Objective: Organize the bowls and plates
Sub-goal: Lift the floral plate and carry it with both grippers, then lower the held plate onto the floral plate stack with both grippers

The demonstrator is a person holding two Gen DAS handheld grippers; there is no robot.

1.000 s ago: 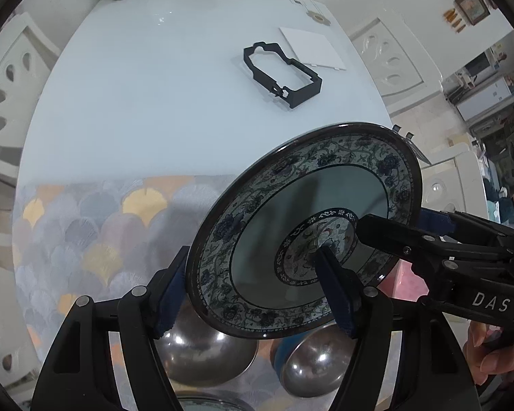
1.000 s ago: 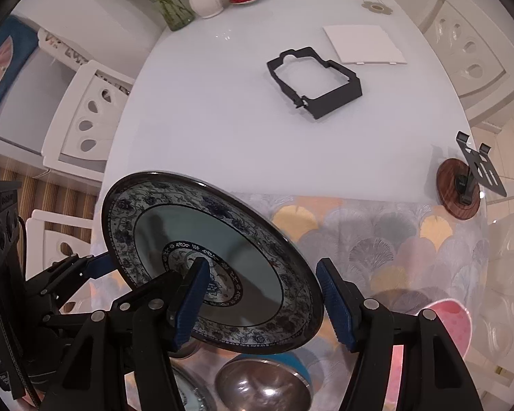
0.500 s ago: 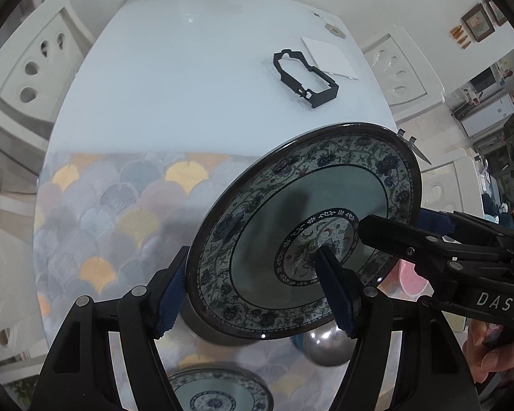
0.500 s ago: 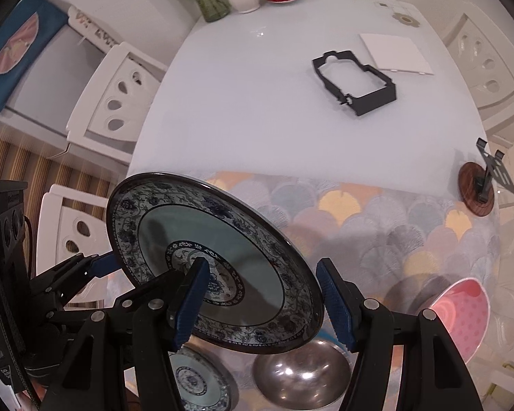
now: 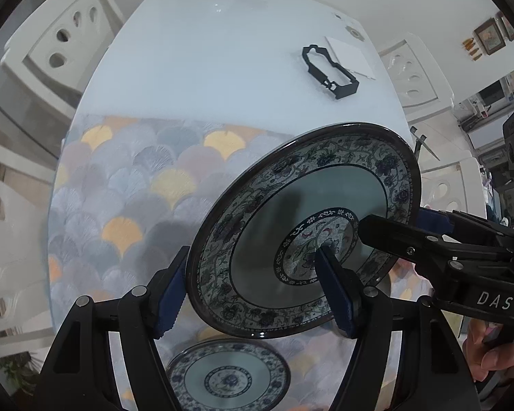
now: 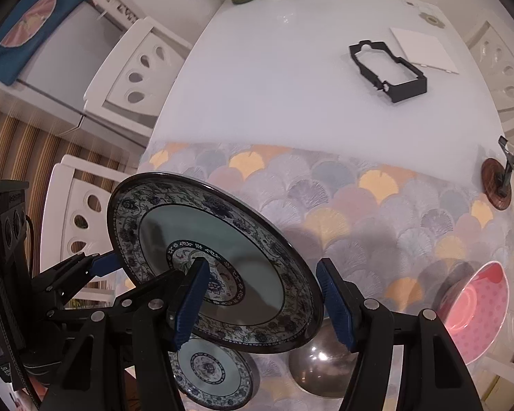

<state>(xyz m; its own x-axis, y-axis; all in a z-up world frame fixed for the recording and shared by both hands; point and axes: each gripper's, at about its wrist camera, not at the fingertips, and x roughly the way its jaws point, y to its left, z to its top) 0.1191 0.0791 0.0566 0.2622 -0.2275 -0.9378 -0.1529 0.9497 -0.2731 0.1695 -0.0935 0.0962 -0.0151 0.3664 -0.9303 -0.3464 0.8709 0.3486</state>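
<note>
A large blue-and-white patterned plate (image 5: pixel 301 229) with a dark rim is held in the air above the table, tilted, between both grippers. My left gripper (image 5: pixel 253 291) is shut on its near-left rim. My right gripper (image 6: pixel 262 303) is shut on the opposite rim of the same plate (image 6: pixel 209 257). The right gripper also shows in the left wrist view (image 5: pixel 428 239). A smaller matching plate (image 5: pixel 228 376) lies on the mat below, also in the right wrist view (image 6: pixel 210 373). A steel bowl (image 6: pixel 320 366) and a pink dotted bowl (image 6: pixel 476 311) sit on the mat.
A scallop-patterned mat (image 5: pixel 130 185) covers the near part of the white table (image 5: pixel 209 58). A black frame (image 5: pixel 329 72) and white pad (image 5: pixel 349 56) lie further back. A phone stand on a wooden disc (image 6: pixel 497 185) is at the right edge. White chairs (image 5: pixel 58 44) surround the table.
Both grippers have lifted the large plate higher and drawn it back; the table looks further away. The small plate below has come into view and the steel bowls have slid out of the left view.
</note>
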